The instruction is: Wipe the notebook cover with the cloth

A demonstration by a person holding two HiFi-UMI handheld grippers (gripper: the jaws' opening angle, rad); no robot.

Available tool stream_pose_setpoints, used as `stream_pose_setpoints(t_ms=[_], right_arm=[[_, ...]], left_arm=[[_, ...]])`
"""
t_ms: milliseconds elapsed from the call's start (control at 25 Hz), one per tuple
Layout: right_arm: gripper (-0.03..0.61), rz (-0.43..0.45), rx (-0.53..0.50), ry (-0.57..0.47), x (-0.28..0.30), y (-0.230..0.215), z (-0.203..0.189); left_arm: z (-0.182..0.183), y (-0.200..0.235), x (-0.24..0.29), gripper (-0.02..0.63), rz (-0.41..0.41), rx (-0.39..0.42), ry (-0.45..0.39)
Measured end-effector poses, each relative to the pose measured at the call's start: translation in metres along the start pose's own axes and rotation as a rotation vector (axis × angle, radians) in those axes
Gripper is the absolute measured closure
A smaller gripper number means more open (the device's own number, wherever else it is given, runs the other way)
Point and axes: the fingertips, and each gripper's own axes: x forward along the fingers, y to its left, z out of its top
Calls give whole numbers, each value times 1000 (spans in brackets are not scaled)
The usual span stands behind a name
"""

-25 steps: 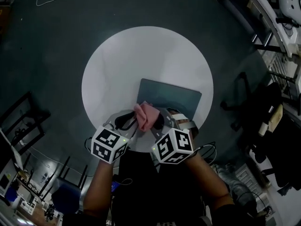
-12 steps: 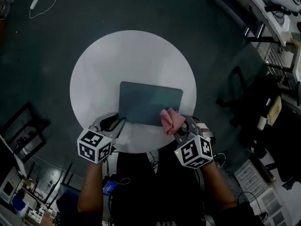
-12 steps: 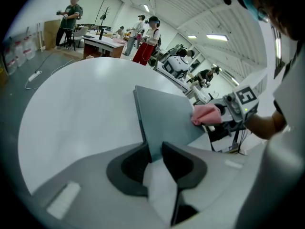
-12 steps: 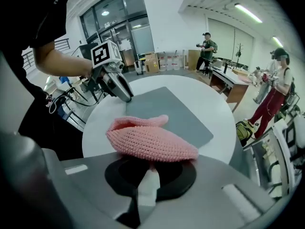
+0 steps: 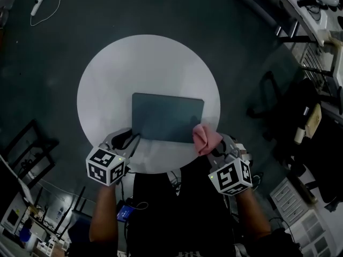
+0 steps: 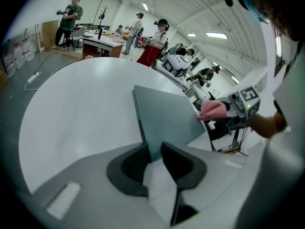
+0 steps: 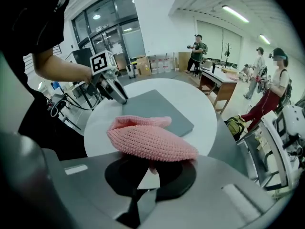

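Note:
A dark grey-green notebook (image 5: 166,116) lies flat on the round white table (image 5: 144,63). My left gripper (image 5: 130,139) is at its near left corner. That corner (image 6: 151,144) sits between the jaws, which are closing without clearly pressing on it. My right gripper (image 5: 210,146) is shut on a pink knitted cloth (image 5: 205,138), held at the notebook's near right corner. In the right gripper view the cloth (image 7: 150,140) bulges over the jaws and hides the fingertips, with the notebook (image 7: 155,109) beyond it.
The table stands on a dark floor. A black chair (image 5: 273,106) and cluttered shelves (image 5: 316,42) are to the right, a dark frame (image 5: 27,143) to the left. Several people (image 7: 267,80) stand at desks farther off.
A second ago both grippers were together at the cloth over the notebook's near left corner. The right gripper has carried the cloth to the near right corner; the left stays at the near left corner.

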Motion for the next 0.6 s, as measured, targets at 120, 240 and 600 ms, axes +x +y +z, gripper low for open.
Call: stream_pose_setpoints(t_ms=[120, 240, 600], right_arm=[[549, 37, -36, -68, 6, 20, 36], [549, 99, -57, -134, 25, 48, 78], [549, 225, -163, -141, 108, 103, 146]], left_arm=[[1, -1, -1, 531, -14, 4, -4], [-1, -1, -5, 523, -30, 26, 2], [-17, 6, -22, 523, -79, 55, 6]])
